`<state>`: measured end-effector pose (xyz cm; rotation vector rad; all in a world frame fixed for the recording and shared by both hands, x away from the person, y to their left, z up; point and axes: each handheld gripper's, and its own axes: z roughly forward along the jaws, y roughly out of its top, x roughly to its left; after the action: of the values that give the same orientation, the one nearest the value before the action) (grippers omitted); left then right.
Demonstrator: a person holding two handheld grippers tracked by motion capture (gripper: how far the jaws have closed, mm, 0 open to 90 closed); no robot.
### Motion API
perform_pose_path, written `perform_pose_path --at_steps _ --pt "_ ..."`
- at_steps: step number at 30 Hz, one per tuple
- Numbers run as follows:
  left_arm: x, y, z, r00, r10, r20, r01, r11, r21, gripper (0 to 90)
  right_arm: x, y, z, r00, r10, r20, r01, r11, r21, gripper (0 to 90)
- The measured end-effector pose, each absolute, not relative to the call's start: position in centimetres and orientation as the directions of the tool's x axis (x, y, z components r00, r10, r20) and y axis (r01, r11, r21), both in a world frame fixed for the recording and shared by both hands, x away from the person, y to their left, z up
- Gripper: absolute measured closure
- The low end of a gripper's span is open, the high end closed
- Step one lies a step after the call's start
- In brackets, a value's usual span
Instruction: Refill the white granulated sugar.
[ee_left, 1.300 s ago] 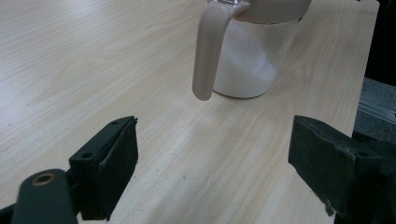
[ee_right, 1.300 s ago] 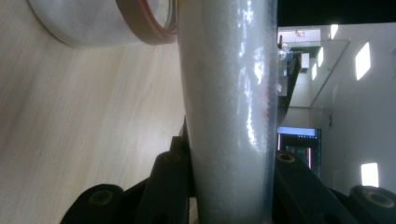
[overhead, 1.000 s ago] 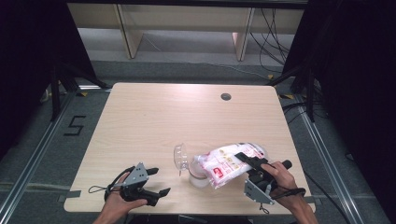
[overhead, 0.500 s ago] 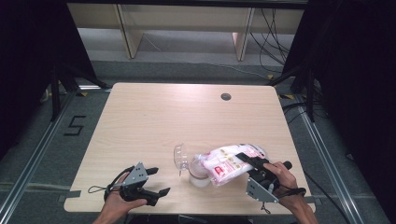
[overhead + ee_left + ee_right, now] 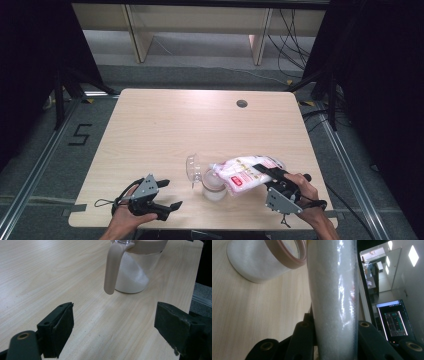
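A clear jar (image 5: pixel 213 189) with a beige rim holds white granules and stands near the table's front edge; its clear lid (image 5: pixel 191 171) is flipped open to the left. My right gripper (image 5: pixel 263 173) is shut on a white and red bag (image 5: pixel 244 173), which lies tilted with its left end over the jar's mouth. In the right gripper view the bag (image 5: pixel 334 295) of white grains rises between the jaws, beside the jar (image 5: pixel 257 262). My left gripper (image 5: pixel 170 195) rests open on the table at the front left, empty. Its own view shows the jar (image 5: pixel 133 275) and beige handle (image 5: pixel 111 267) ahead.
The light wooden table (image 5: pixel 200 125) has a round cable hole (image 5: pixel 242 103) at the back right. Behind it stand pale shelves (image 5: pixel 195 20) and trailing cables. Dark frames flank both sides of the table.
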<state>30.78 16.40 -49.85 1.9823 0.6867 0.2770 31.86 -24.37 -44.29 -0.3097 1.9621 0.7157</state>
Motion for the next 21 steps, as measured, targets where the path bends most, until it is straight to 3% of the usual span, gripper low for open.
perform_pose_path --at_steps 2,7,21 --pt "30.8 16.4 -49.9 0.813 0.574 -0.095 0.351 -0.354 0.867 15.6 32.0 -24.4 -44.0 -0.459 0.053 -0.887 -0.520 0.794 0.316 77.0" --pt "30.8 16.5 -49.8 0.817 0.569 -0.095 0.352 -0.361 0.863 15.5 32.0 -24.5 -44.4 -0.508 0.115 -0.854 -0.485 0.781 0.393 77.1" --pt "30.8 16.5 -49.8 0.817 0.569 -0.094 0.349 -0.358 0.866 15.6 32.6 -24.4 -44.9 -0.542 0.154 -0.826 -0.478 0.752 0.454 77.4"
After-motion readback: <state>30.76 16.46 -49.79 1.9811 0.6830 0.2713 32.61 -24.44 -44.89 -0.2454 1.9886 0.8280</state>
